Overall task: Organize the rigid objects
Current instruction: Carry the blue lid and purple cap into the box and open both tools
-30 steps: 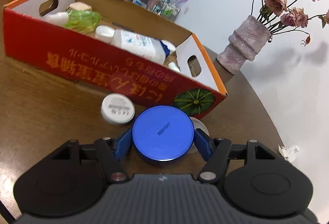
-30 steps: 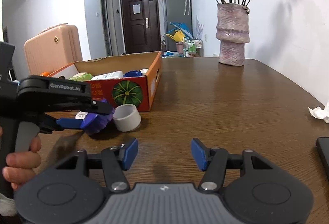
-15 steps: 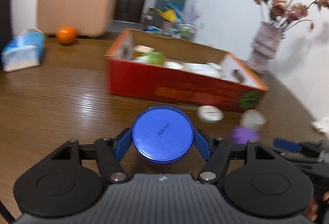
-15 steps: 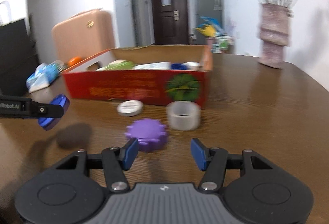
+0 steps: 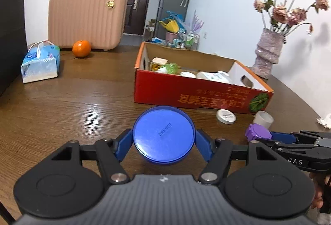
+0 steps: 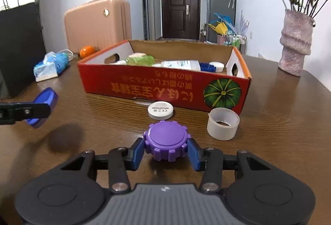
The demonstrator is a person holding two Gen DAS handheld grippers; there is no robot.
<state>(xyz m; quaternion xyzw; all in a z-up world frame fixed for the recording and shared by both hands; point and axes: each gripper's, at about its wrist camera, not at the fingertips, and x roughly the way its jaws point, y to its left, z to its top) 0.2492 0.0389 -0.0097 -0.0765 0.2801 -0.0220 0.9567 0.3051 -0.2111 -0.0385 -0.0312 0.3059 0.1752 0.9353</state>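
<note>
My left gripper (image 5: pixel 163 143) is shut on a blue round jar (image 5: pixel 163 134), held above the wooden table (image 5: pixel 72 105); it also shows at the left of the right wrist view (image 6: pixel 42 108). My right gripper (image 6: pixel 166 151) has its blue pads on both sides of a purple ridged lid (image 6: pixel 167 141) on the table; the pads look to touch it. The purple lid also shows in the left wrist view (image 5: pixel 257 132). A red cardboard box (image 6: pixel 165 88) behind holds bottles and jars.
A white flat lid (image 6: pixel 160 110) and a tape roll (image 6: pixel 223 125) lie in front of the box. A vase of dried roses (image 6: pixel 294 43) stands at the right. A tissue pack (image 5: pixel 40 63), an orange (image 5: pixel 81 48) and a pink case (image 5: pixel 86 18) are far left.
My left gripper carried the blue jar back and left, away from the box. My right gripper moved forward and closed around the purple lid.
</note>
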